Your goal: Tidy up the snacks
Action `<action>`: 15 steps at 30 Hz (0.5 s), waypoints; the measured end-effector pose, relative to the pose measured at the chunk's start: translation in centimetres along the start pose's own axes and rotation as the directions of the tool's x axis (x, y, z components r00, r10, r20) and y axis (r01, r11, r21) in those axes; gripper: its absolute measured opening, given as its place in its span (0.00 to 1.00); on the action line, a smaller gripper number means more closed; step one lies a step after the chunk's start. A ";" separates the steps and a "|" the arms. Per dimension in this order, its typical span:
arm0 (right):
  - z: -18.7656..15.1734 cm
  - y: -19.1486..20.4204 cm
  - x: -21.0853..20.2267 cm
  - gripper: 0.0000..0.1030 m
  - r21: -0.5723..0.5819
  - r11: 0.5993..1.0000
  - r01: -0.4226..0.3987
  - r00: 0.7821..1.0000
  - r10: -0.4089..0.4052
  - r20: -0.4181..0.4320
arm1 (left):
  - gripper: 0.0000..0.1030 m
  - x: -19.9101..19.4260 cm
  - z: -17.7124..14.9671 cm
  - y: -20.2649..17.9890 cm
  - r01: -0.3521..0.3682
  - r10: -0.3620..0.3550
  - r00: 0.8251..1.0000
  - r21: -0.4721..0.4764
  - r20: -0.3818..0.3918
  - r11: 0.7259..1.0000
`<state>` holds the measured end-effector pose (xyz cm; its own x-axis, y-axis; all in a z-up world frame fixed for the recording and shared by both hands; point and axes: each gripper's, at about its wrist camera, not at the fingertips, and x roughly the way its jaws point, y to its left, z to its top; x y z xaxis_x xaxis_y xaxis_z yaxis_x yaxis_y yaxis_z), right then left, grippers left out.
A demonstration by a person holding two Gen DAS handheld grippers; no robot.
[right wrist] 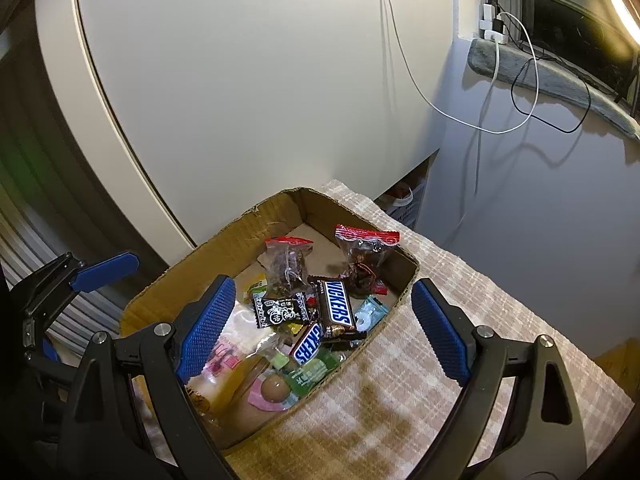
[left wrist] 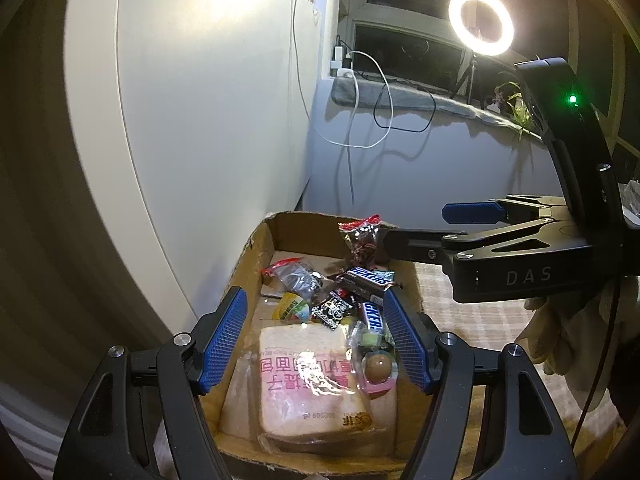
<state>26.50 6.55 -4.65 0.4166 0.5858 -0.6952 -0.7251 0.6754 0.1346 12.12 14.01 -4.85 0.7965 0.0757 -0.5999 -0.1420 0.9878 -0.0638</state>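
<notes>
Presently: torn brown cardboard box, lower centre, snacks heaped; left gripper and right gripper fingers wide, empty. Advised: lift upright red-topped packet by its seal.

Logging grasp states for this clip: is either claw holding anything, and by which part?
Nothing is held. The left claw and right claw both stand open above the cardboard box of snacks, pads touching nothing.

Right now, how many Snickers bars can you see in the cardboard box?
2. One Snickers bar lies on top near the middle; the second Snickers bar lies just below it, nearer the camera. More may be hidden under the pile.
</notes>
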 end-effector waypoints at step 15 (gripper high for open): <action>-2.4 1.0 -5.5 0.89 0.002 1.000 0.014 0.997 -0.014 0.082 | 0.68 -3.6 -0.8 -1.0 -0.019 0.020 0.999 -0.011 0.040 1.000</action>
<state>22.16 2.89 -2.42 0.4699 0.6110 -0.6371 -0.7184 0.6840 0.1262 8.90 12.65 -3.26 0.8165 0.1006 -0.5685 -0.1638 0.9846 -0.0611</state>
